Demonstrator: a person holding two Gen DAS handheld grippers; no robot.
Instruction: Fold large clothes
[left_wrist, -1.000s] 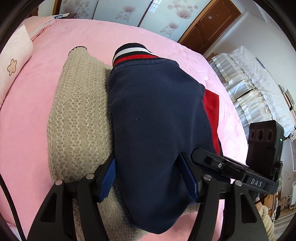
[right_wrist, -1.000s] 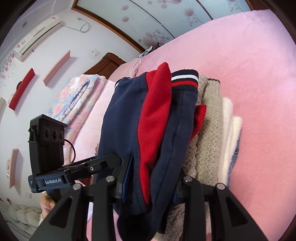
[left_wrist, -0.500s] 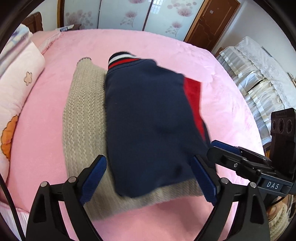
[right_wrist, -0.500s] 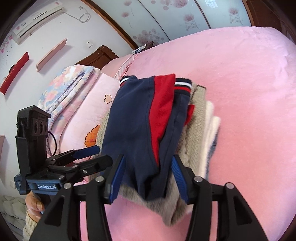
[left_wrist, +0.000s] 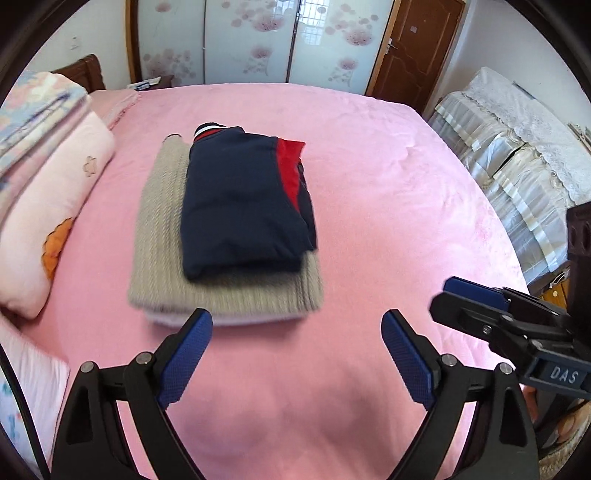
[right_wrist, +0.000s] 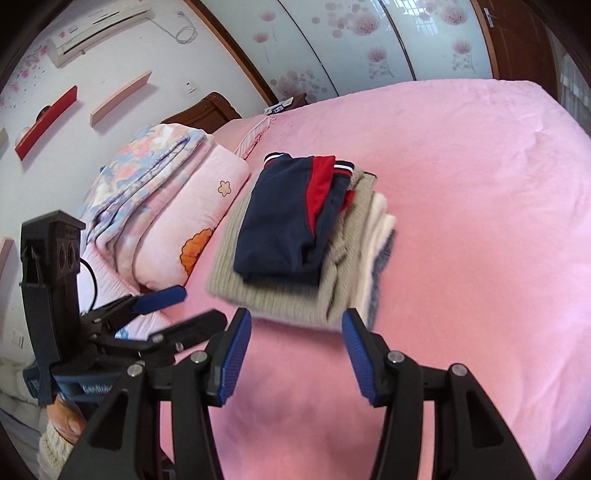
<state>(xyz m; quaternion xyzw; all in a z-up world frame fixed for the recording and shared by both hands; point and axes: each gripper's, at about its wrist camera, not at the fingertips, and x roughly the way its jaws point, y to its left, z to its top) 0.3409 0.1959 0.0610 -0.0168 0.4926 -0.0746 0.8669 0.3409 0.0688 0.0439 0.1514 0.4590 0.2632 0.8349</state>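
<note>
While the left gripper hangs over bare pink bed with its jaws spread wide and empty, the folded navy jacket lies atop a beige knit sweater, nearer the bed's left edge beside the pillows. In the right wrist view, the right gripper stands partly open and empty, just short of the stack's near edge.
</note>
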